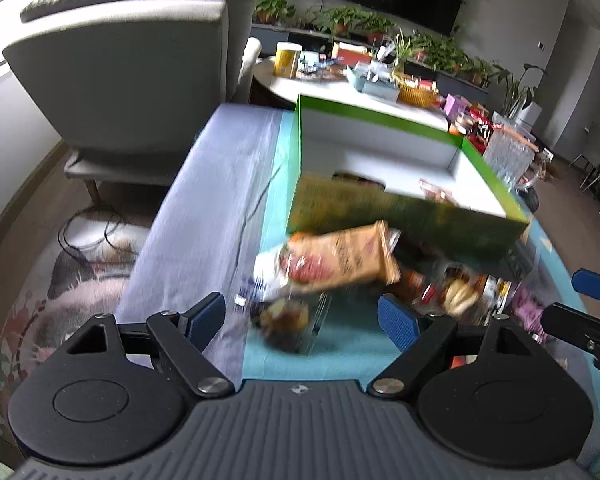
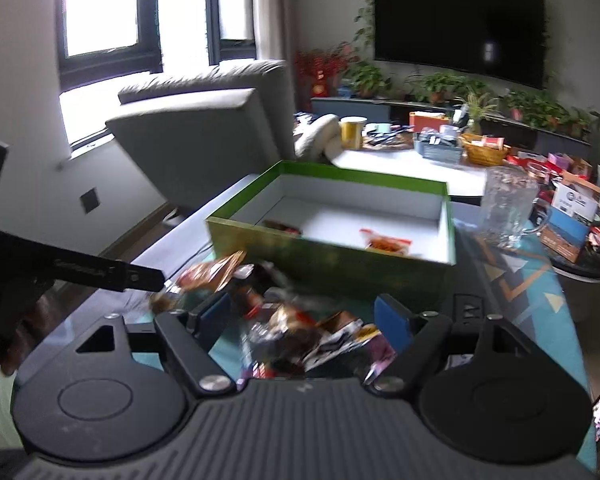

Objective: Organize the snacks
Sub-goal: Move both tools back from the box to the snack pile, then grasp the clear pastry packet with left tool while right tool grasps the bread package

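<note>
A green box [image 1: 384, 208] with a white inside stands open on the table; it also shows in the right wrist view [image 2: 332, 258]. Two snack packets lie in it, one orange [image 2: 386, 243]. A heap of snack packets [image 1: 440, 292] lies in front of the box, with an orange packet [image 1: 340, 258] at its left. My left gripper [image 1: 302, 314] is open and empty above a dark packet [image 1: 286, 318]. My right gripper [image 2: 302, 318] is open and empty over the heap [image 2: 312, 336]. The frames are blurred.
A grey armchair [image 1: 132, 80] stands to the left. A clear glass mug [image 2: 508, 206] stands right of the box. A white round table [image 2: 404, 162] behind holds a yellow tin, baskets and more packets. The table has a teal cloth [image 1: 324, 356].
</note>
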Demonstrator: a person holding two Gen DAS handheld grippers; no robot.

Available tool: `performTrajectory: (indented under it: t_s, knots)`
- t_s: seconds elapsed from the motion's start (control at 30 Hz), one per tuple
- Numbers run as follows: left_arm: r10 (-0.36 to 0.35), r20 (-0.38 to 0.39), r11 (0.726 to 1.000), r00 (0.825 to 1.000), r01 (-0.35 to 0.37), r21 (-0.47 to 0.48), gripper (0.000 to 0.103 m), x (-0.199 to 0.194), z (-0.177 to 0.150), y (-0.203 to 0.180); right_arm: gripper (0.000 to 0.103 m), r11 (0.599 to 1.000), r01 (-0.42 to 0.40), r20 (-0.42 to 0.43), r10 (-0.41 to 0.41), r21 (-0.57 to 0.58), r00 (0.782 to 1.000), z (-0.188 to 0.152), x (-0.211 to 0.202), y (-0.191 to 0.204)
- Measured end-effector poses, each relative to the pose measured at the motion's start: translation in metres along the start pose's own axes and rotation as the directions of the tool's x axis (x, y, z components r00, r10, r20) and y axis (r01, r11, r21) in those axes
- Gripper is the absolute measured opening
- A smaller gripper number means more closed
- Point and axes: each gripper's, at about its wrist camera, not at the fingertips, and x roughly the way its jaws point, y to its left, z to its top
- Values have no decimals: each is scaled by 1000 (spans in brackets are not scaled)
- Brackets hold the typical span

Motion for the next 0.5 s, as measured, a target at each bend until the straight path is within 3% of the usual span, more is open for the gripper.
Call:
performTrajectory:
  t_s: [0.13,0.23,0.37,0.5]
  knots:
    - [19,-8,1000,1000,-19,-25,82,8,-7,10,39,997,-67,-22,66,-36,998,-8,0,10]
    - [36,-2,999,999,-36,-20,82,13,-7,14,43,982,-171,-42,168,-83,985,-14,-2,22]
    - [48,-10,999,999,-48,7,82,19,-8,14,45,921,-296,-104,278,-254,955,-25,-4,53]
    - [34,-27,999,999,-34,4,82,28,-9,13,45,868,-320,-153,282,-380,947,-34,5,78]
